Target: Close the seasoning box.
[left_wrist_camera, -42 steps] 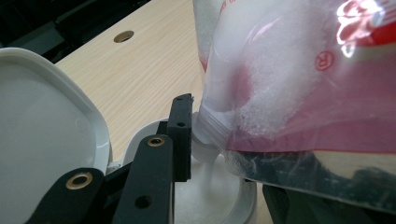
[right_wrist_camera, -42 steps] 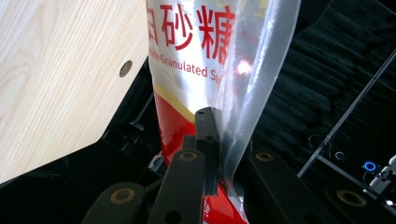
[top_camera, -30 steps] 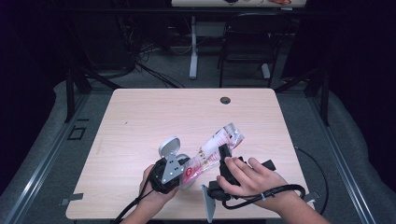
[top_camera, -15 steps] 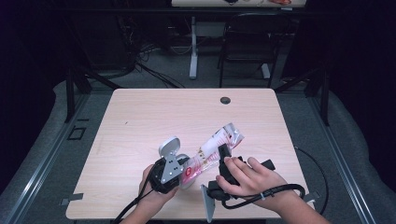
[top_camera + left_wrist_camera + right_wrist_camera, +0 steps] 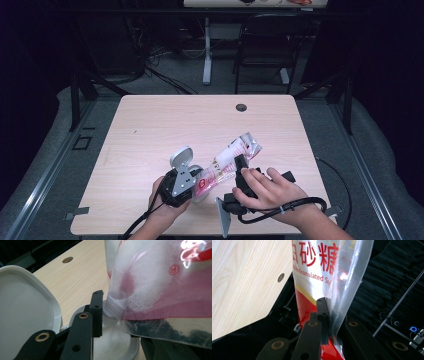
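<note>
Nearby, hinged lid [image 5: 25,307] crowds sugar bag [image 5: 160,287].

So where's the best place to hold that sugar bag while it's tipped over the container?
Pinch the flat film of the sugar bag at mid-body, coming from its raised side edge, as the right tool does. The spout end points down into the white container, so a grip higher up leaves the spout free.

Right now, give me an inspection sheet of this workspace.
Surface: light wooden table, round hole near far edge.
Job's things: sugar bag tilted, spout over open white container holding white grains; lid up.
Clutter: nothing seen.
Grippers: left gripper around the container; right gripper shut on the sugar bag.
Cables: black cable trails from right gripper.
Surroundings: dark room, chair behind table.
</note>
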